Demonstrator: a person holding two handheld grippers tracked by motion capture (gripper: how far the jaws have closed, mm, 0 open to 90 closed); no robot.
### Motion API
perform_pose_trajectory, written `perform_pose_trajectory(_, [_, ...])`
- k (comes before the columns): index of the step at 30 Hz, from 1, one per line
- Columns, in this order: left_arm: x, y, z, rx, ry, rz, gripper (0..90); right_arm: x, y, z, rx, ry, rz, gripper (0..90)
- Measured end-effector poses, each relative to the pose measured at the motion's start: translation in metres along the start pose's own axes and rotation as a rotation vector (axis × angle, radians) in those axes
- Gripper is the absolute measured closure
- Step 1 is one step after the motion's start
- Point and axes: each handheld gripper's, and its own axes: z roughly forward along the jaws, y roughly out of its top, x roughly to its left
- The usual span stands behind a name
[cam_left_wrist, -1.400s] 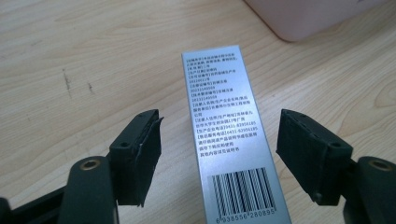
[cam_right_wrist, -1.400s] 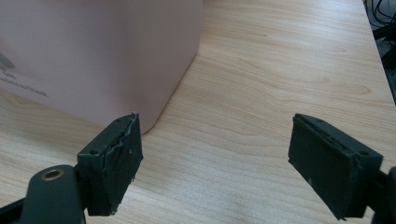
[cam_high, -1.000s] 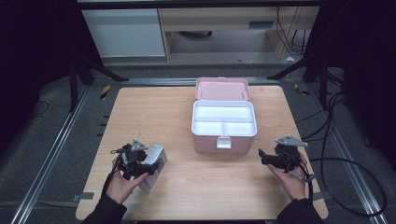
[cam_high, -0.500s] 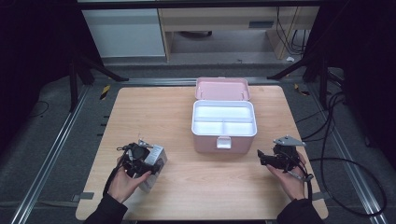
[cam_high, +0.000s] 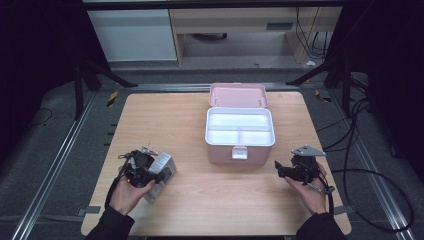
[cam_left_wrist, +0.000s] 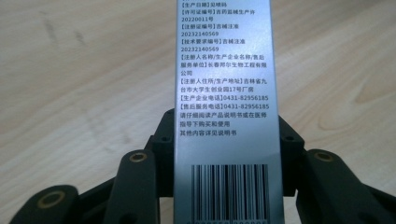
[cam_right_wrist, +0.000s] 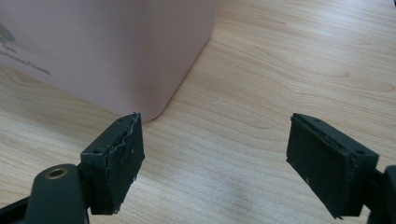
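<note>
A silver carton (cam_left_wrist: 224, 93) printed with text and a barcode lies on the wooden table (cam_high: 175, 125) at the front left, also seen as a small silver carton (cam_high: 161, 169) from above. My left gripper (cam_left_wrist: 227, 140) has just been closing around it, and its black pads now sit flush against the carton's two long sides. From above, the left gripper (cam_high: 162, 176) lies low over the carton in a hand. My right gripper (cam_right_wrist: 217, 154) stands open with nothing between its jaws, just off the front right corner of the pink case (cam_right_wrist: 107, 46). That right gripper (cam_high: 277, 167) rests near the table's front right.
The pink case (cam_high: 240, 150) stands open at the table's middle, its lid (cam_high: 237, 95) tilted back and its white tray divided into compartments. Cables (cam_high: 360, 150) trail off the right side. Metal rails run along both sides of the table.
The left gripper's jaws have narrowed around the silver carton and the hand has shifted slightly over it. The right hand has stayed where it was.
</note>
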Motion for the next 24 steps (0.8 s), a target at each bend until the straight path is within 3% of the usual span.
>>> perform_pose_trajectory(7, [0.039, -0.003, -0.006, -0.023, 0.073, -0.095, 55.5, 0.001, 0.0, -0.001, -0.024, -0.006, -0.004, 20.0])
perform_pose_trajectory(12, [0.06, -0.008, -0.001, 0.0, 0.102, -0.146, 55.4, 0.002, 0.0, -0.001, -0.027, -0.001, -0.008, 20.4])
perform_pose_trajectory(17, [0.069, -0.01, 0.006, 0.016, 0.11, -0.175, 55.3, 0.002, 0.0, -0.001, -0.027, 0.008, -0.004, 20.9])
perform_pose_trajectory(21, [0.068, -0.01, 0.007, 0.011, 0.116, -0.164, 54.5, 0.003, 0.001, -0.001, -0.032, 0.012, -0.008, 21.3])
perform_pose_trajectory(24, [0.067, -0.009, 0.0, -0.026, 0.117, -0.157, 50.9, 0.003, 0.002, -0.002, -0.04, 0.013, -0.004, 21.5])
